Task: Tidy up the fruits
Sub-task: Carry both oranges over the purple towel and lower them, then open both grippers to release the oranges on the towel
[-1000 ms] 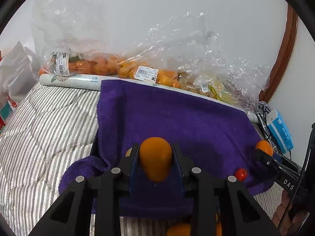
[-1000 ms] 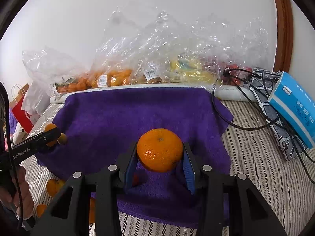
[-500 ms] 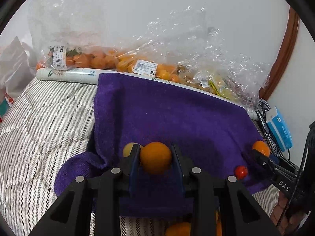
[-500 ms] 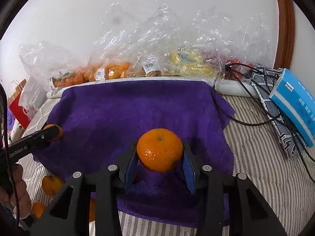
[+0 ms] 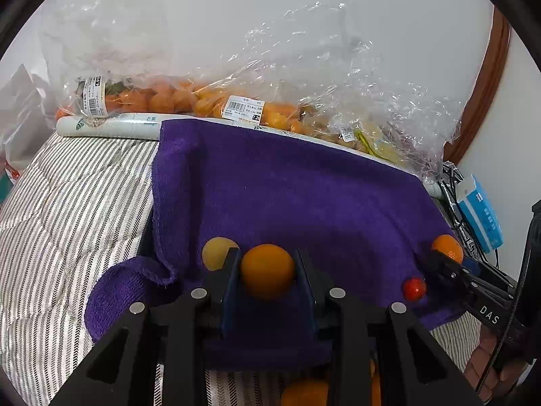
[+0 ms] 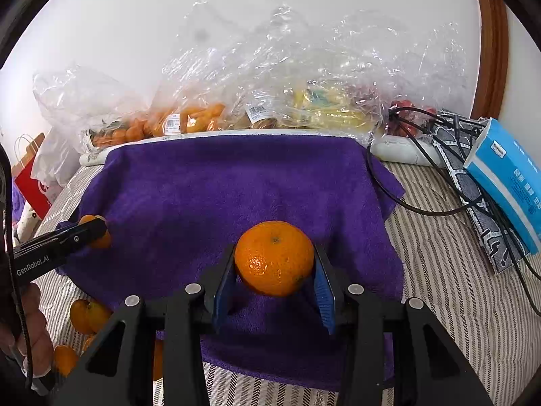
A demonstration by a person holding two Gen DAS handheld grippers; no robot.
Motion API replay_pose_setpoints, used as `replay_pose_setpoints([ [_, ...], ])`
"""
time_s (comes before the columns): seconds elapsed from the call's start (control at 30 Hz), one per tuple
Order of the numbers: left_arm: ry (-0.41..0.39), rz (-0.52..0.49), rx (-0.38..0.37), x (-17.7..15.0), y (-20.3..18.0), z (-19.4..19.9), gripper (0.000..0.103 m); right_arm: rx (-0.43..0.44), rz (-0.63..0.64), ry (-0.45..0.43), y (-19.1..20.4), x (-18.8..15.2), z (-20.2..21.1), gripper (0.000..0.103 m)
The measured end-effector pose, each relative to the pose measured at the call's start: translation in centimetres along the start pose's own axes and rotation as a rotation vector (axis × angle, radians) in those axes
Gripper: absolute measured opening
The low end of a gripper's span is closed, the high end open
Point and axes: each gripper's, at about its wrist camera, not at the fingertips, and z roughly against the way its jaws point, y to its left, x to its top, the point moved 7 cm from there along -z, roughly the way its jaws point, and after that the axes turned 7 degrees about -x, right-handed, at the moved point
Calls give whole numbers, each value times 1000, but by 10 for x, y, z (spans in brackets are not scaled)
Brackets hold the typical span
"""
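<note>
Left wrist view: the left gripper (image 5: pixel 267 280) has its jaws clenched on a small orange fruit (image 5: pixel 267 269), low over the near left part of the purple towel (image 5: pixel 287 196). The right gripper (image 6: pixel 274 280) grasps a larger mandarin (image 6: pixel 274 257) over the towel's near middle.

Both fruits are round and smooth, so I judge a loose squeeze could let one slip, and once set on the soft, sloping towel it could roll off the near edge toward the loose oranges (image 6: pixel 84 314) on the striped bedding (image 5: pixel 67 203).

A yellowish fruit (image 5: pixel 216 252) sits touching the left finger's outer side and may get nudged. A small red fruit (image 5: pixel 414 289) lies near the right edge. Farther off, bagged produce (image 6: pixel 236 111) lines the wall, and black cables (image 6: pixel 422 182) and a blue tissue pack (image 6: pixel 507 182) crowd the right.
</note>
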Motion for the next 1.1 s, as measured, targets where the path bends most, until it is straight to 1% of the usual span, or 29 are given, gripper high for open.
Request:
replay_pose_setpoints([
  [0.43, 1, -1, -2, 0, 0, 0, 31, 9, 2, 10, 1, -1, -2, 43],
  [0.6, -24, -6, -13, 1, -2, 5, 31, 20, 2, -17, 2, 1, 4, 44],
  [0.7, -41, -11, -30, 2, -5, 10, 31, 11, 7, -30, 2, 2, 6, 44],
  [0.77, -47, -14, -45, 3, -8, 12, 35, 11, 5, -28, 2, 2, 7, 44],
  [0.93, -58, -11, -60, 4, -10, 15, 41, -3, -7, -48, 1, 4, 10, 46],
  [1.03, -65, -5, -59, 5, -9, 16, 42, -19, -4, -81, 0, 7, 15, 47],
  [1.1, -73, -9, -53, 5, -8, 18, 42, -13, -3, -91, 0, 8, 18, 47],
])
